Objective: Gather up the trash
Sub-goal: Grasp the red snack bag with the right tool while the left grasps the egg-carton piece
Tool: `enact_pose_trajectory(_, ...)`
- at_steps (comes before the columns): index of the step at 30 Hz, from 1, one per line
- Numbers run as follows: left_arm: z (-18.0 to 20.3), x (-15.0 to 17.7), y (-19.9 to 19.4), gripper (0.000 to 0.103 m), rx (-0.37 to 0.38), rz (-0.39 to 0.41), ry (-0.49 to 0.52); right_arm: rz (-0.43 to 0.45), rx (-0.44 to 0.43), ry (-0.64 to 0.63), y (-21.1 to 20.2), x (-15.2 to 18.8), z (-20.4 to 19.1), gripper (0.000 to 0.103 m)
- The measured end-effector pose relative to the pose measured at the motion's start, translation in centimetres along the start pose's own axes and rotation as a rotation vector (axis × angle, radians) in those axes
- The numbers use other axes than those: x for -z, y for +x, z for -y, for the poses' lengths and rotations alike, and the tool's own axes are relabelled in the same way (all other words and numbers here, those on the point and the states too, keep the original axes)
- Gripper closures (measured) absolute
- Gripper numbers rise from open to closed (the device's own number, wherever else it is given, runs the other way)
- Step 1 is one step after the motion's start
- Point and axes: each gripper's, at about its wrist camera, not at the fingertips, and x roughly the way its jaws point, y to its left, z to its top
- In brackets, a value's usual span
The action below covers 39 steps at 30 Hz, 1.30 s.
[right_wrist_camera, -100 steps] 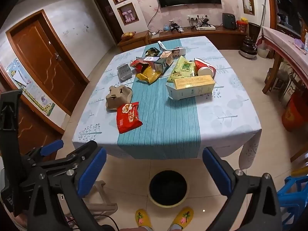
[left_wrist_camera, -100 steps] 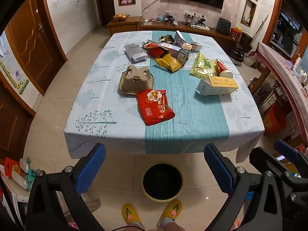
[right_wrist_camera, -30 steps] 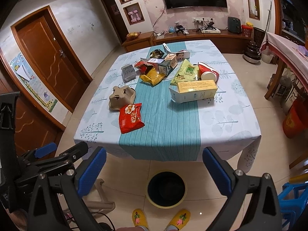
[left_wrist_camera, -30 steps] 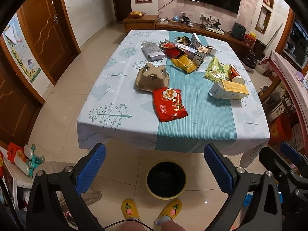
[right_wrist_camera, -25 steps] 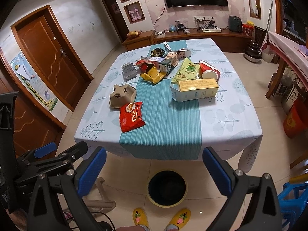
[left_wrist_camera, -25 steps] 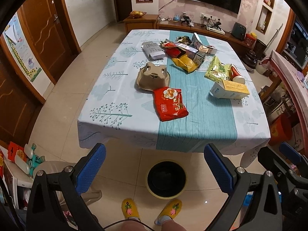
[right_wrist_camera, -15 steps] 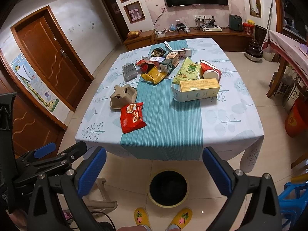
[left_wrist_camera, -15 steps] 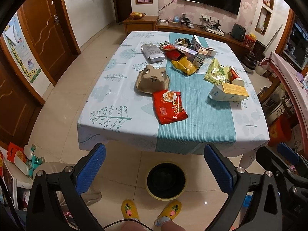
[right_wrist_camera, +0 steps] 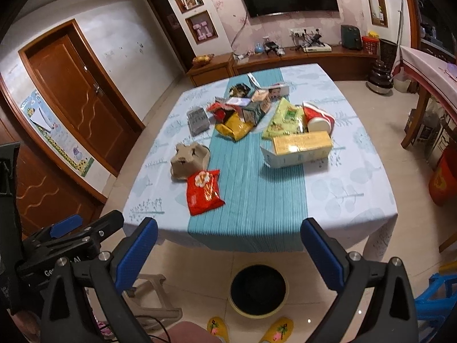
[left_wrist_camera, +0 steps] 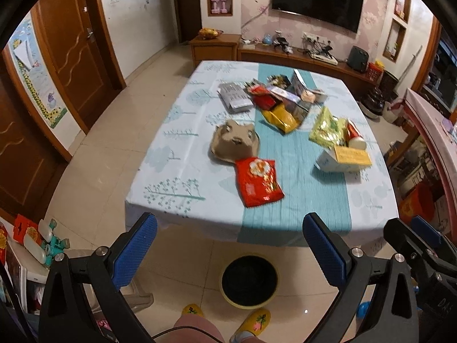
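Note:
Trash lies scattered on a table [left_wrist_camera: 182, 197] [right_wrist_camera: 357, 188] with a pale cloth and a teal runner. Nearest is a red snack bag [left_wrist_camera: 258, 181] [right_wrist_camera: 203, 191], behind it a brown pulp cup carrier [left_wrist_camera: 235, 143] [right_wrist_camera: 190, 161]. To the right lie a white and yellow carton [left_wrist_camera: 344, 158] [right_wrist_camera: 298, 147], a green wrapper [left_wrist_camera: 328, 127] [right_wrist_camera: 285, 118] and a red paper cup [left_wrist_camera: 355, 137] [right_wrist_camera: 318, 120]. A black bin [left_wrist_camera: 249, 281] [right_wrist_camera: 258, 288] with a yellow rim stands on the floor below the near edge. My left gripper [left_wrist_camera: 228, 245] and right gripper [right_wrist_camera: 228, 251] hang open and empty above the floor, short of the table.
Farther back on the table are a yellow bag [left_wrist_camera: 281, 117] [right_wrist_camera: 234, 128], a grey packet [left_wrist_camera: 234, 98] [right_wrist_camera: 197, 120] and small boxes. The person's yellow slippers [right_wrist_camera: 278, 330] are by the bin. A pale stool [right_wrist_camera: 154, 300] stands left, a second table [right_wrist_camera: 428, 65] right.
Both grippers have tilted up and moved a little closer to the table, so it sits lower and larger in view. Both stay open and empty; the trash has not moved.

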Motion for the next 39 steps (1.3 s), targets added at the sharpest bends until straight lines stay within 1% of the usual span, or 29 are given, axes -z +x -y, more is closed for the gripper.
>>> enact_pose_trajectory(3, -1.7, -1.7, 0.1, 0.002, 0.002, 0.023, -0.035, 0.022, -0.005, -0.017, 0.3, -1.0, -0.5, 0.003)
enact_pose_trajectory(6, -3.3, -3.4, 0.9, 0.002, 0.015, 0.025, -0.054, 0.047, 0.001, -0.045, 1.2, -2.0, -1.2, 0.003)
enact_pose_trajectory(9, -5.1, -5.4, 2.6, 0.002, 0.032, 0.003, -0.062, 0.026, 0.013, -0.093, 3.1, -3.0, -2.5, 0.003)
enact_pose_trajectory(13, -7.3, -8.1, 6.2, 0.002, 0.032, -0.044, -0.027, -0.056, 0.041, -0.112, 7.3, -3.9, -4.3, 0.003)
enact_pose_trajectory(15, -7.9, -8.9, 7.8, 0.002, 0.035, -0.072, -0.012, -0.112, 0.07, -0.099, 10.2, -4.1, -4.9, 0.01)
enact_pose_trajectory(16, -8.6, -9.7, 9.0, 0.002, 0.047, -0.094, -0.006, -0.141, 0.088, -0.093, 11.6, -4.1, -5.1, 0.011)
enact_pose_trajectory(17, -8.9, -10.1, 9.9, 0.002, 0.055, -0.109, -0.001, -0.188, 0.095, -0.075, 13.6, -4.1, -5.2, 0.013)
enact_pose_trajectory(18, -9.1, -10.4, 10.6, 0.002, 0.059, -0.12, 0.004, -0.219, 0.089, -0.057, 14.9, -4.0, -5.2, 0.015)
enact_pose_trajectory(20, -9.7, -11.3, 12.6, 0.002, 0.074, -0.15, 0.029, -0.264, 0.089, -0.022, 17.1, -3.8, -5.3, 0.015)
enact_pose_trajectory(22, -10.0, -11.9, 14.6, 0.002, 0.081, -0.183, 0.052, -0.302, 0.086, -0.014, 19.4, -3.7, -5.8, 0.015)
enact_pose_trajectory(25, -10.1, -12.3, 17.6, 0.002, 0.095, -0.246, 0.078, -0.334, 0.087, -0.013, 21.9, -3.6, -6.5, 0.015)
enact_pose_trajectory(30, -9.1, -12.8, 20.6, 0.002, 0.122, -0.302, 0.14, -0.384, 0.154, -0.06, 26.3, -3.2, -7.8, 0.015)
enact_pose_trajectory(35, -7.1, -13.5, 22.4, 0.002, 0.157, -0.324, 0.229, -0.402, 0.196, -0.088, 28.0, -2.5, -8.5, 0.014)
enact_pose_trajectory(36, -6.8, -13.6, 22.6, 0.002, 0.161, -0.327, 0.237, -0.393, 0.202, -0.105, 28.0, -2.4, -8.8, 0.014)
enact_pose_trajectory(38, -6.1, -13.9, 23.2, 0.002, 0.176, -0.339, 0.25, -0.401, 0.226, -0.139, 28.2, -2.1, -9.2, 0.015)
enact_pose_trajectory(39, -5.9, -14.0, 23.4, 0.002, 0.18, -0.345, 0.254, -0.407, 0.241, -0.162, 28.3, -2.0, -9.5, 0.017)
